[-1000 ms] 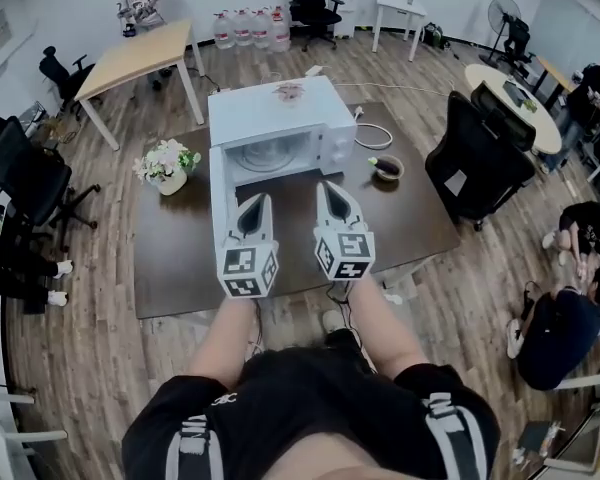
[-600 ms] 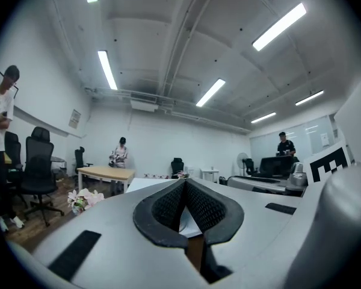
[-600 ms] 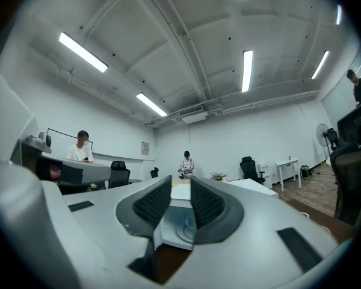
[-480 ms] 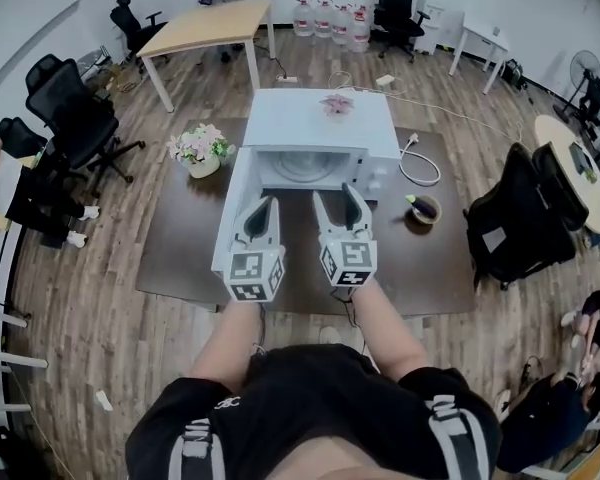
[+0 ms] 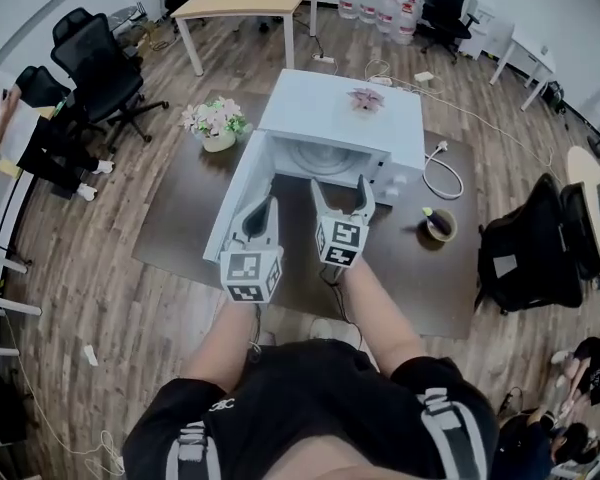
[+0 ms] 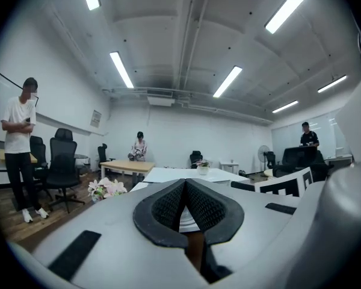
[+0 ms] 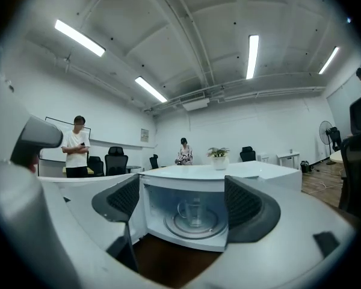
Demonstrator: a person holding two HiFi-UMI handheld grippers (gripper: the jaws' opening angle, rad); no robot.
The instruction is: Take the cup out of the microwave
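The white microwave [image 5: 340,118] stands on the dark table [image 5: 180,238], its door [image 5: 232,208] swung open to the left. In the right gripper view a clear glass cup [image 7: 192,211] stands upright on the turntable inside the cavity. My right gripper [image 5: 340,190] points level at the opening, a little short of it. Its jaws are opening wide and hold nothing; the cup shows far beyond the right gripper [image 7: 183,202]. My left gripper [image 5: 264,206] hangs shut and empty over the open door. Its pads [image 6: 198,206] meet, and the microwave's top [image 6: 186,174] shows behind them.
A vase of pale flowers [image 5: 215,123] sits left of the microwave. A small bowl with a plant [image 5: 440,225] and a white cable [image 5: 442,173] lie to its right. A small flower [image 5: 365,98] tops the microwave. Black chairs [image 5: 530,248] and people stand around.
Both grippers have moved forward toward the microwave opening, the right one further. The right jaws have gone from shut to wide open. The left jaws stay shut.
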